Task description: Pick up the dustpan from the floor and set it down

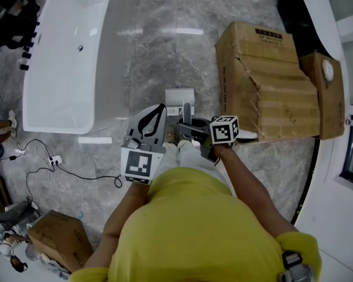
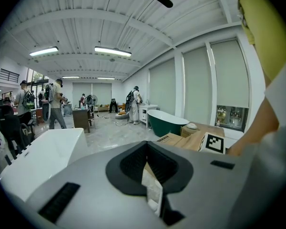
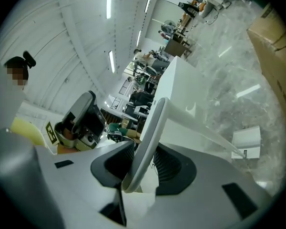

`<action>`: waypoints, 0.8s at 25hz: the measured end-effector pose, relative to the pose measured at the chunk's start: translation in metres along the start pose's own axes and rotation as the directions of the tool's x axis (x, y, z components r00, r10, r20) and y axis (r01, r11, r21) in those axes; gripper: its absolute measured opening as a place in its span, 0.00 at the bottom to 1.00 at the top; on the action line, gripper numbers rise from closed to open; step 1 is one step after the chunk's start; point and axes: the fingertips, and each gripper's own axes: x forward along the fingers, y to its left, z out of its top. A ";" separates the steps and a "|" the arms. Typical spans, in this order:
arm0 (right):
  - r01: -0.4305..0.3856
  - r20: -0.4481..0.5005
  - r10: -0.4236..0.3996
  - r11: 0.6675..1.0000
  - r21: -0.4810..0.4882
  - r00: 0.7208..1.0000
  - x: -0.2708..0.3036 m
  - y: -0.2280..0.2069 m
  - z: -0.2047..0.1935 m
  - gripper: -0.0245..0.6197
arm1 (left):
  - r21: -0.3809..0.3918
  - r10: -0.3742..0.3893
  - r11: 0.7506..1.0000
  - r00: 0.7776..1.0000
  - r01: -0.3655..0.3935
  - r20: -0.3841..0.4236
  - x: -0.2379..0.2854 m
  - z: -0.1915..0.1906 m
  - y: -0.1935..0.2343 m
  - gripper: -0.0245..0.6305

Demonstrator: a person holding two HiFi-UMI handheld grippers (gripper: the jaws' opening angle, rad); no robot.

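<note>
A white dustpan [image 1: 179, 98] stands on the grey marble floor in front of my feet, its long pale handle [image 1: 187, 111] rising toward me. My right gripper [image 1: 183, 124] reaches in from the right and is shut on that handle. In the right gripper view the curved handle [image 3: 152, 128] runs between the dark pads of the right gripper [image 3: 145, 144], and the pan [image 3: 246, 141] rests on the floor below. My left gripper [image 1: 162, 107] hovers just left of the handle, shut and holding nothing; the left gripper view shows the left gripper [image 2: 146, 144] with only background beyond it.
A white bathtub [image 1: 65, 57] lies to the left, and large cardboard boxes [image 1: 265, 81] stand close on the right. Cables and a power strip [image 1: 56, 159] trail at lower left near a small box [image 1: 59, 237]. A green tub [image 2: 167, 120] and several people stand farther off.
</note>
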 end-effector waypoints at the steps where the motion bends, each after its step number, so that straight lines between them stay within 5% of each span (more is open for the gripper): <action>1: -0.010 0.005 0.010 1.000 -0.007 1.000 0.000 0.006 0.005 0.26 | -0.001 0.000 1.000 1.000 0.000 0.001 0.000 0.000 0.000 0.04; 20: -0.103 0.099 0.115 0.988 -0.118 0.988 -0.040 0.142 0.061 0.29 | 0.020 -0.035 0.999 0.998 0.034 0.046 0.006 0.013 -0.008 0.04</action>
